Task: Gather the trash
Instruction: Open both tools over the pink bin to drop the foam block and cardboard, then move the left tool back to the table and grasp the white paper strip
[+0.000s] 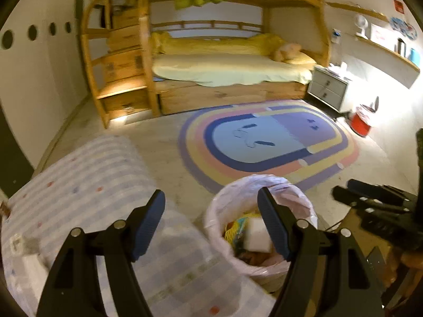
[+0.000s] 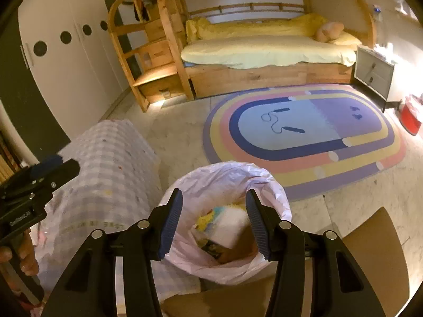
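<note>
A trash bin lined with a pale pink plastic bag (image 1: 264, 185) (image 2: 224, 174) stands on the floor, just below both grippers. Inside lie a white block (image 1: 257, 233) (image 2: 232, 227), yellow scraps (image 2: 205, 219) and darker wrappers. My left gripper (image 1: 211, 191) is open and holds nothing; its right finger (image 1: 272, 222) overlaps the bin's mouth, and it also shows at the left edge of the right wrist view (image 2: 67, 163). My right gripper (image 2: 214, 191) hangs open right over the bin's mouth with nothing held. It shows again at the right of the left wrist view (image 1: 343, 188).
A table with a checked lilac cloth (image 1: 92, 185) (image 2: 113, 163) stands left of the bin. A brown chair seat (image 2: 370, 251) is at the right. Beyond lie an oval striped rug (image 1: 264, 142), a wooden bunk bed (image 1: 227, 74), a grey nightstand (image 1: 327, 87) and a red bin (image 1: 361, 122).
</note>
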A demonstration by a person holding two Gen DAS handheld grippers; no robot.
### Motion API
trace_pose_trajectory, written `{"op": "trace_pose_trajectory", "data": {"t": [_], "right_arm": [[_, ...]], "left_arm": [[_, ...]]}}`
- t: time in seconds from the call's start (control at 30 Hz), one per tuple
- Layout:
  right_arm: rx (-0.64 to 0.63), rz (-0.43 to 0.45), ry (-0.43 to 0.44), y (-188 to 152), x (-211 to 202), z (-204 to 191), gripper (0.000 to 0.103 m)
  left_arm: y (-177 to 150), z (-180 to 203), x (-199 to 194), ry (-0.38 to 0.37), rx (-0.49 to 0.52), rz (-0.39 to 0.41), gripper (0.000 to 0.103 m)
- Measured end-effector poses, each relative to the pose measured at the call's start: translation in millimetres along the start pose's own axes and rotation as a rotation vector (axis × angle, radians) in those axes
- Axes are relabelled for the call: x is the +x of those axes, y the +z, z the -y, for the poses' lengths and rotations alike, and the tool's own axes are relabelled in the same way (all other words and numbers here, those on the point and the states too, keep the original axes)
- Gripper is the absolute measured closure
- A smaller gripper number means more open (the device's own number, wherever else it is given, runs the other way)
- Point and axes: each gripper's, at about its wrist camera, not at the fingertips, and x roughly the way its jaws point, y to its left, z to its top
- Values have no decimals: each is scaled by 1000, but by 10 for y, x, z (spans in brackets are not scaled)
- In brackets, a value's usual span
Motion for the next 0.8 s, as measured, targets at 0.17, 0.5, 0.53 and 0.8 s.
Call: {"op": "trace_pose_trajectory", "data": {"t": [0.17, 0.5, 0.53, 0.8], "right_arm": [[-27, 44, 40, 10, -294, -155, 52], [-169, 63, 171, -41, -720, -986, 52], [-198, 58, 193, -68, -741, -1140, 52], [-317, 32, 275, -210, -778, -1846, 50]], "left_arm": [[-98, -203, -393, 42, -44, 21, 33], [-526, -640, -1290, 107, -134, 58, 29], [-611, -728, -1386, 135, -144, 54, 29], [-1114, -1391, -1876, 332, -249, 43, 29]]}}
